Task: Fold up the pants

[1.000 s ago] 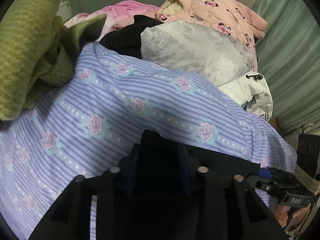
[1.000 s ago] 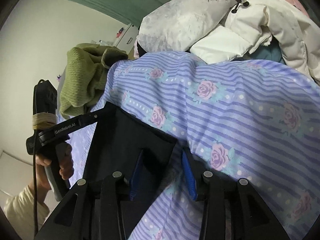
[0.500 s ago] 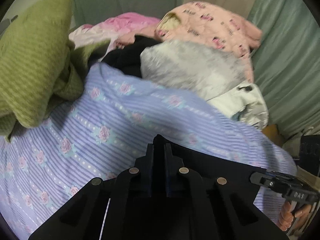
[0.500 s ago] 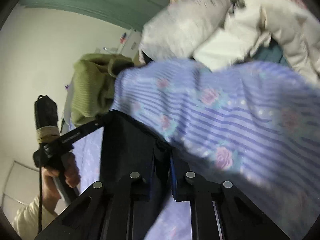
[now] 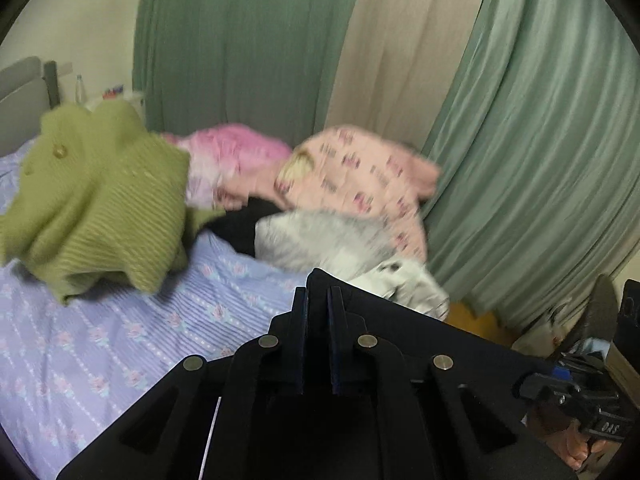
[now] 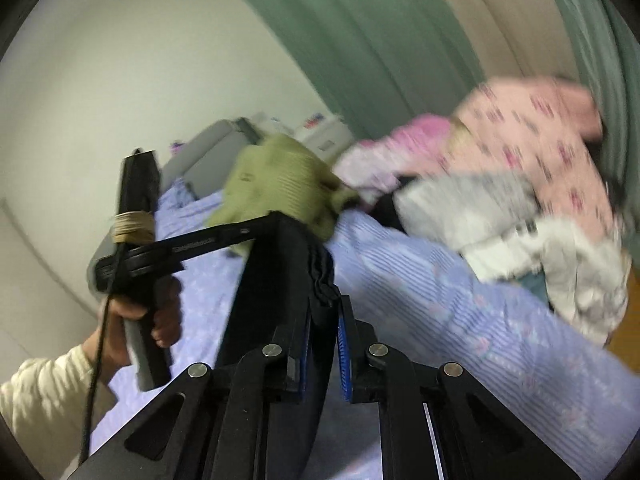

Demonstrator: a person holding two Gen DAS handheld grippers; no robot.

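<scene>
The black pants point(image 5: 432, 344) are stretched between my two grippers above the bed. My left gripper point(image 5: 318, 300) is shut on one corner of the pants' edge. My right gripper point(image 6: 324, 308) is shut on the other corner, where the black cloth point(image 6: 276, 280) bunches between the blue pads. In the right wrist view the left gripper point(image 6: 200, 246) shows at left, held by a hand point(image 6: 160, 312), with the cloth's top edge running taut to it. In the left wrist view the right gripper point(image 5: 580, 400) shows at the lower right. Both views are motion-blurred.
The bed has a lilac striped floral sheet point(image 5: 120, 340). On it lie a green knit sweater point(image 5: 100, 208), pink clothes point(image 5: 360, 176), a grey-white garment point(image 5: 332, 240) and a white jacket point(image 6: 580, 272). Green curtains point(image 5: 540, 140) hang behind. A headboard point(image 5: 20, 92) is at far left.
Both grippers closed on the pants' edge and have lifted it up off the bed; the views have tilted upward, showing curtains and wall.
</scene>
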